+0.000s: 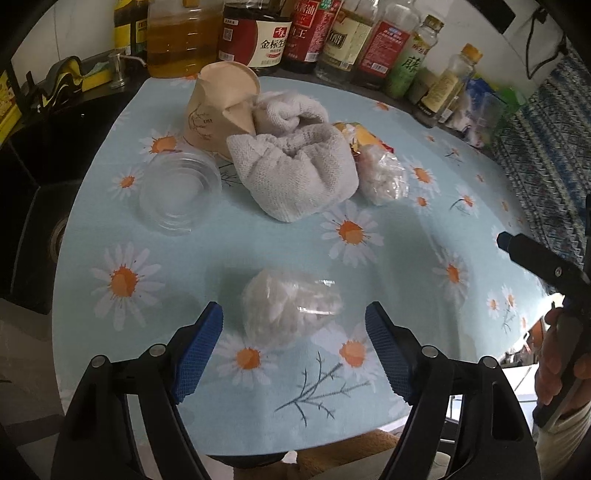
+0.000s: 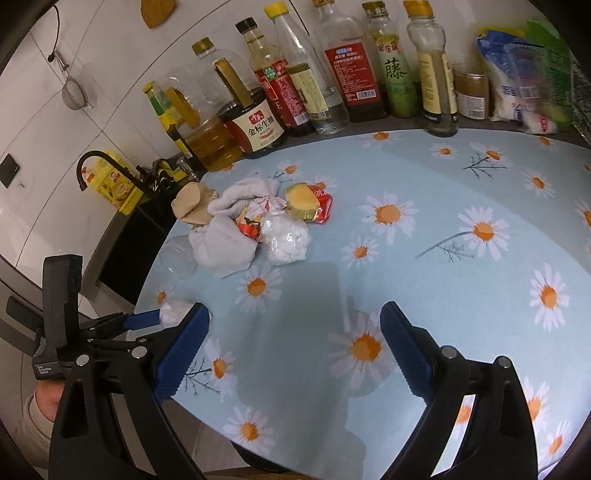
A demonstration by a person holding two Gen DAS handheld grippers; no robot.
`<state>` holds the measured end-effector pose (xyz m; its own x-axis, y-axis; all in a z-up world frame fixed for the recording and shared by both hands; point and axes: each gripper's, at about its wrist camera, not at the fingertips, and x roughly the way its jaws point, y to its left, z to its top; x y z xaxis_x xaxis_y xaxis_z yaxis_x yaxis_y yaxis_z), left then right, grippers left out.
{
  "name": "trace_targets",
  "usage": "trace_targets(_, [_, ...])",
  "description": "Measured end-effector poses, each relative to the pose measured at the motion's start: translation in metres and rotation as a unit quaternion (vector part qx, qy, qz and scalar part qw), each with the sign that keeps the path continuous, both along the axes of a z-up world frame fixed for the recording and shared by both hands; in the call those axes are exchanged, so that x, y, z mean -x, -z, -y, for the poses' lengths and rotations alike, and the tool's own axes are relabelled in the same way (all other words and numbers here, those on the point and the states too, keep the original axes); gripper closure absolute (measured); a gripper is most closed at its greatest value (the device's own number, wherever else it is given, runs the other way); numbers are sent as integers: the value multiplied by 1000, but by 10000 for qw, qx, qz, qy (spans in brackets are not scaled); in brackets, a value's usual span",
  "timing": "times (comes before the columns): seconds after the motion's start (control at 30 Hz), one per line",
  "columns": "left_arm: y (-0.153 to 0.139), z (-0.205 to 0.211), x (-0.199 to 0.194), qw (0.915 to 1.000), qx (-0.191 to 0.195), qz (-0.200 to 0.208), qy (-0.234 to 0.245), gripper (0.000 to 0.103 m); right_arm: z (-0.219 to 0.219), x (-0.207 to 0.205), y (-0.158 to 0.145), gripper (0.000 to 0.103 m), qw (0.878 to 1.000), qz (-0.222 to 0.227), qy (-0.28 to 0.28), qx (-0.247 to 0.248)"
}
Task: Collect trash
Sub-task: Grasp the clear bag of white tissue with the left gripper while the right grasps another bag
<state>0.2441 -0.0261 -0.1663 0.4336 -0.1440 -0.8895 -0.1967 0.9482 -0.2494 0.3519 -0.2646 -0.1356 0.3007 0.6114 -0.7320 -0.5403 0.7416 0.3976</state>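
A crumpled clear plastic bag with white scraps (image 1: 288, 306) lies on the daisy tablecloth between the fingers of my open left gripper (image 1: 294, 325), untouched; it shows in the right wrist view (image 2: 173, 312) too. Farther back lie a crushed paper cup (image 1: 221, 107), a grey-white rag (image 1: 295, 173), a second clear bag (image 1: 384, 177) and orange-red snack wrappers (image 1: 360, 136). In the right wrist view the same pile shows: cup (image 2: 190, 205), rag (image 2: 225, 243), bag (image 2: 286, 238), wrappers (image 2: 308, 203). My right gripper (image 2: 294, 325) is open and empty over bare cloth.
A clear glass dish (image 1: 179, 192) sits left of the rag. Sauce and oil bottles (image 1: 255, 33) line the table's back edge (image 2: 332, 66). A black sink (image 1: 37, 229) with a faucet (image 2: 107, 166) lies to the left. A bag of packets (image 2: 524, 74) stands at back right.
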Motion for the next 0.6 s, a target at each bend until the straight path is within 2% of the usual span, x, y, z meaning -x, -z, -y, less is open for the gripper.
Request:
trace_targets(0.13, [5, 1, -5, 9999, -32, -94, -94, 43, -4, -16, 5, 10, 9999, -54, -156, -9])
trace_targets(0.2, [7, 1, -6, 9998, -57, -159, -127, 50, -7, -23, 8, 10, 9997, -70, -225, 7])
trace_targets(0.6, [-2, -7, 1, 9984, -136, -95, -541, 54, -39, -51, 20, 10, 9973, -130, -718, 66])
